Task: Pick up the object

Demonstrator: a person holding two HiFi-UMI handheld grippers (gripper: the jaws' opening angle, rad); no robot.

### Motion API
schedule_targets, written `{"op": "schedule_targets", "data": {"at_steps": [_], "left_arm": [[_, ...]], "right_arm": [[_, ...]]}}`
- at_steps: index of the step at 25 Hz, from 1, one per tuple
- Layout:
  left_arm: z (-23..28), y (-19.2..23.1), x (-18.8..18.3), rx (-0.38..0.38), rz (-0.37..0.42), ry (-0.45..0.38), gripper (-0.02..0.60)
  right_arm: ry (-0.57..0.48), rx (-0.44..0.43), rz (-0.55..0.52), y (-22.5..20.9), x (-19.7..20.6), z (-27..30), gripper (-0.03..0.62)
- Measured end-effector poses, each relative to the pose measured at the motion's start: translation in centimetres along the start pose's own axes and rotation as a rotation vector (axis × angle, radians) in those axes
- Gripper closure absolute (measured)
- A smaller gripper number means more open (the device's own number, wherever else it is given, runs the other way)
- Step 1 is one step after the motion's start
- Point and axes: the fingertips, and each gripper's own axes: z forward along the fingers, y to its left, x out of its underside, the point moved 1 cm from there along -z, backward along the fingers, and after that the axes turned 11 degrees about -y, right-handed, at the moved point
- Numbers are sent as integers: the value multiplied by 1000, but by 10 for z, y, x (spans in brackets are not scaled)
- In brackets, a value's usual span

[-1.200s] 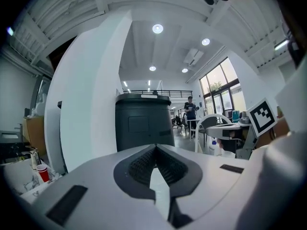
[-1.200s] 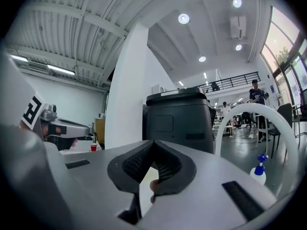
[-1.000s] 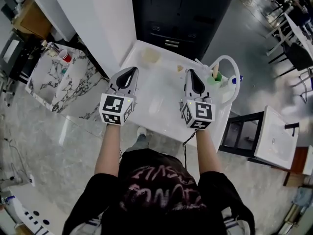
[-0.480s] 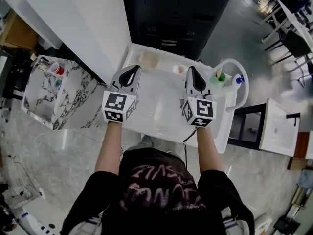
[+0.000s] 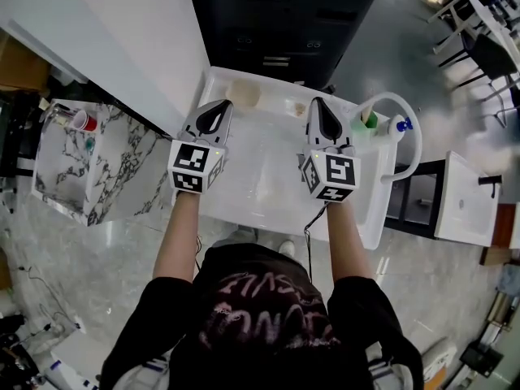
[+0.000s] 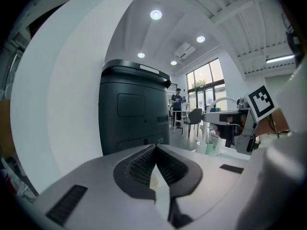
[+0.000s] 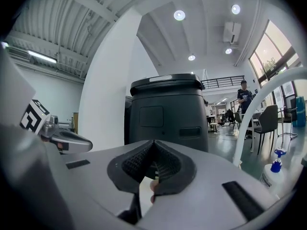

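A pale beige round object [image 5: 244, 94] lies near the far edge of the white table [image 5: 260, 165], and a smaller beige piece [image 5: 292, 104] sits to its right. My left gripper [image 5: 218, 110] hovers over the table just short of the round object, jaws shut and empty. My right gripper [image 5: 318, 108] is level with it beside the small piece, also shut with nothing in it. In the left gripper view the left gripper's [image 6: 156, 146] ribbed pads meet. The right gripper view shows the right gripper [image 7: 154, 142] closed the same way.
A tall dark cabinet [image 5: 284, 15] stands behind the table's far edge. At the table's right end are a green cup [image 5: 367, 122], a blue-capped bottle [image 5: 402, 124] and a white hoop of tube [image 5: 413, 140]. A marble-topped stand [image 5: 97, 161] is on the left, a white side table [image 5: 467, 201] on the right.
Both grippers have moved forward over the table toward its far edge and a little lower, still shut. The beige round object now lies close ahead of the left gripper.
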Motion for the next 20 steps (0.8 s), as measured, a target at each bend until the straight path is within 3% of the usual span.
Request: {"op": "schedule_targets", "data": {"at_steps": [9,20], "left_arm": [[34,6,43,46,-12,106,565],[83,-2,105,153,-7,275,552]], "right_arm": [[-2,11,-2,-7,-2,13,579],[10,42,-6,-30,2,19,579]]}}
